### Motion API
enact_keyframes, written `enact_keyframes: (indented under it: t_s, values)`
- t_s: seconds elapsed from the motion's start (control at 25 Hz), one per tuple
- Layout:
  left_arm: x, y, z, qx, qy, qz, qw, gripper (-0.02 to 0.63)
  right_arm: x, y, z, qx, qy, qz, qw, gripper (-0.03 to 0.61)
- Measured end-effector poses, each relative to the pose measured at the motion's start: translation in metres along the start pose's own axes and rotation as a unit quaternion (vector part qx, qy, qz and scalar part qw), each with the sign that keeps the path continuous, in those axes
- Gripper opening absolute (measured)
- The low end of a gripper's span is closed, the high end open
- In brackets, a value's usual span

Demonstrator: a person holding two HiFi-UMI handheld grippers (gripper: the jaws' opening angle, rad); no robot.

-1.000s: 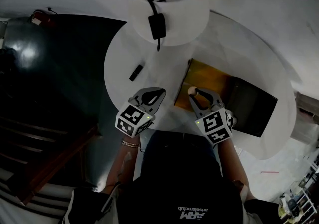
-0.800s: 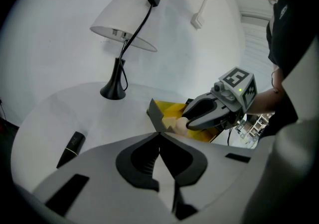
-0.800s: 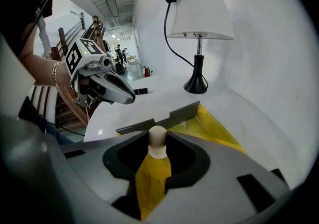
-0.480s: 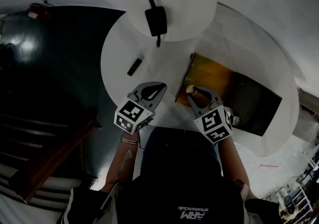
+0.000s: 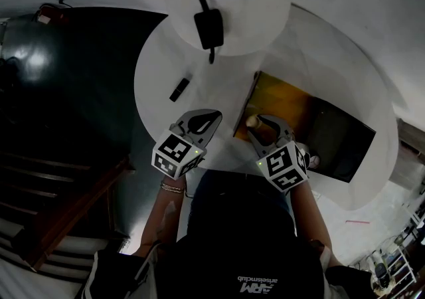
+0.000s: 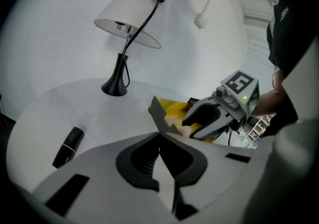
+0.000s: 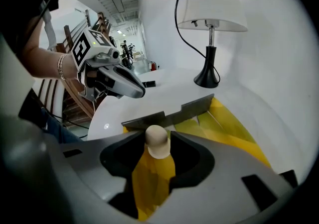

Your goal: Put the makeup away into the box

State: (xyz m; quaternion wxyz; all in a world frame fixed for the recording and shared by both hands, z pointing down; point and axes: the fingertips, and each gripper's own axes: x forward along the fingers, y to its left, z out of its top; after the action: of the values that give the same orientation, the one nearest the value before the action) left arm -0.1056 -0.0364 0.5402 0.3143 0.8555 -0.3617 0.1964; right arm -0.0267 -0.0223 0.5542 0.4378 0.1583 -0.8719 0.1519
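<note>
Right gripper point(image 7: 157, 134) hangs over the open box point(image 7: 234, 123), its jaws just eased apart, with a beige-capped makeup piece point(image 7: 156, 143) upright between the tips. The piece's lower end is hidden behind the jaws, so I can't tell what kind it is.

A home-style corner inside a big hall.
My round white surface point(image 5: 156, 68) carries a shaded lamp point(image 6: 127, 21); wooden stairs point(image 5: 60, 214) sit left, and a strip-lit ceiling point(image 7: 117, 2) runs far off.

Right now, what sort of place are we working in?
Probably an indoor hall or lobby corner set up as a vanity spot: a round white table with a table lamp, wooden stairs beside it, and a long lit corridor beyond.
</note>
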Motion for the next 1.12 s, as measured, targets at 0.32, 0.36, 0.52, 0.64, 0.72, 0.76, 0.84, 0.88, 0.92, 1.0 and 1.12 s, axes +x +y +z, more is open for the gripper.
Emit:
enact_keyframes:
  t_s: [0.32,0.36,0.52,0.64,0.72,0.76,0.84,0.88,0.92,1.0,1.12]
  values:
    - [0.0,-0.005,0.008,0.011,-0.007,-0.005,0.9999,0.017,-0.007,0.001,0.0,0.005,-0.003,-0.008,1.0,0.192]
    - [-0.001,-0.005,0.008,0.011,-0.007,-0.005,0.9999,0.017,-0.009,0.0,0.001,0.004,-0.004,-0.011,1.0,0.192]
    - [-0.003,-0.01,0.015,0.021,-0.012,-0.011,0.9997,0.017,-0.016,-0.004,0.005,0.003,-0.01,-0.024,1.0,0.192]
    - [-0.004,-0.014,0.022,0.033,-0.015,-0.018,0.9992,0.017,-0.024,-0.006,0.009,0.005,-0.016,-0.038,0.999,0.192]
    - [-0.006,-0.017,0.027,0.041,-0.017,-0.024,0.9987,0.017,-0.03,-0.007,0.013,0.007,-0.021,-0.048,0.999,0.192]
    - [-0.007,-0.018,0.03,0.045,-0.019,-0.027,0.9984,0.017,-0.033,-0.007,0.015,0.008,-0.024,-0.053,0.998,0.192]
    - [-0.007,-0.021,0.036,0.053,-0.021,-0.035,0.9978,0.017,-0.039,-0.008,0.018,0.011,-0.029,-0.065,0.997,0.192]
    - [-0.007,-0.022,0.038,0.057,-0.022,-0.039,0.9973,0.017,-0.041,-0.008,0.019,0.013,-0.031,-0.071,0.997,0.192]
    - [-0.008,-0.023,0.04,0.062,-0.023,-0.044,0.9969,0.017,-0.043,-0.009,0.02,0.016,-0.034,-0.077,0.996,0.192]
    - [-0.008,-0.024,0.043,0.07,-0.023,-0.052,0.9959,0.017,-0.047,-0.008,0.021,0.024,-0.039,-0.089,0.995,0.192]
    - [-0.009,-0.026,0.045,0.083,-0.02,-0.062,0.9944,0.017,-0.053,-0.008,0.022,0.034,-0.048,-0.107,0.993,0.192]
